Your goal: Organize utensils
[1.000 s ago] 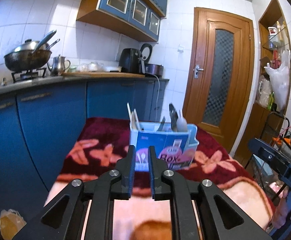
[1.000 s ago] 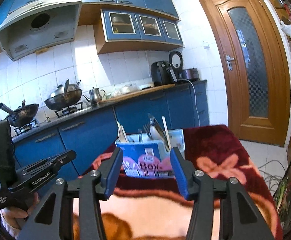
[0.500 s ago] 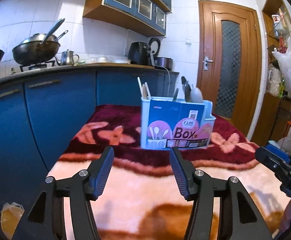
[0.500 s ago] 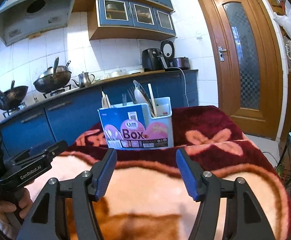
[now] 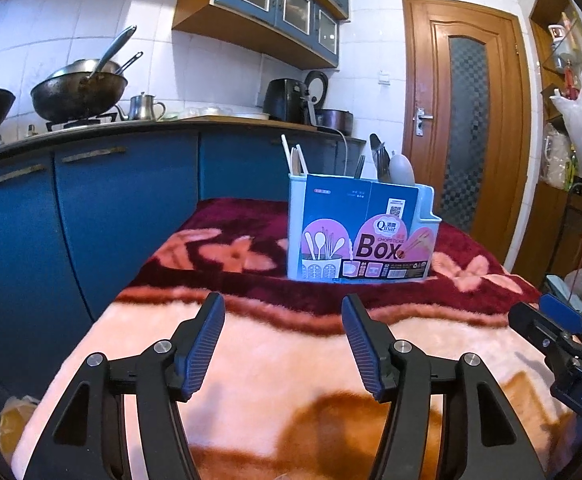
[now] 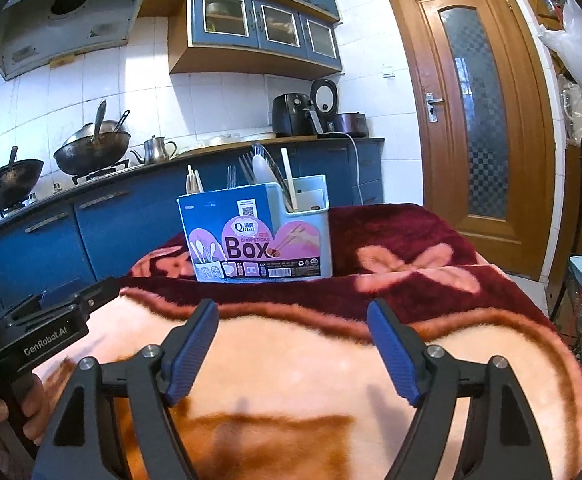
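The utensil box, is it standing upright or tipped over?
Upright: the utensil box sits flat on the blanket, with utensil handles poking out of its top.

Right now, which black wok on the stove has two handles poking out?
The nearer black wok, beside the small metal kettle, holds two utensils; the farther black wok at the left edge shows one.

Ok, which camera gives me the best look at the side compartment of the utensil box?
The right wrist view: the utensil box is turned so its lower side compartment shows its open top, with a pale stick leaning in. The left wrist view shows the box nearly front-on, with only that compartment's outer edge.
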Demonstrator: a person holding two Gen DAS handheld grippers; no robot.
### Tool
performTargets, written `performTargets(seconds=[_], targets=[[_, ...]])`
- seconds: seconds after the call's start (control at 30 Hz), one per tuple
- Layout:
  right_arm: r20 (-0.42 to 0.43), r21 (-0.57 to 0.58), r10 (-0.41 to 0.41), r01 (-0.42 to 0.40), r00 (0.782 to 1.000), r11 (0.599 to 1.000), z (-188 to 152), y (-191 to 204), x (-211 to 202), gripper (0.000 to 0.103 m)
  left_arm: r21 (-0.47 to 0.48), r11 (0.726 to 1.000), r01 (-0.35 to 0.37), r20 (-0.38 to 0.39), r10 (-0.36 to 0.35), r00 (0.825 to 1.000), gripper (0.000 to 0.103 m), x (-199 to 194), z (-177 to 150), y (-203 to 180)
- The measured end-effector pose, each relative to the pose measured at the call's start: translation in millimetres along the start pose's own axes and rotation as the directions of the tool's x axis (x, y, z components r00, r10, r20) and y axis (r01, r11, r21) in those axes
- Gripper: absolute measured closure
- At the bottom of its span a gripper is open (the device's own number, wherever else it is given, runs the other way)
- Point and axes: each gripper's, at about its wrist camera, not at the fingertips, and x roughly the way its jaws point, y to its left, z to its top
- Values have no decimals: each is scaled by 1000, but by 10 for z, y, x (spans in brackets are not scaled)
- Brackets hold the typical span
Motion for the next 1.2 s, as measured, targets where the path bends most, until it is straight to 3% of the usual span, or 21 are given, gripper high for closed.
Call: performTargets(seconds=[1.2], targets=[[7,10,-4,4,1000,1000,-8,-20,3,24,22,1000,-20,11,19,1000,41,-20,-22,-41]])
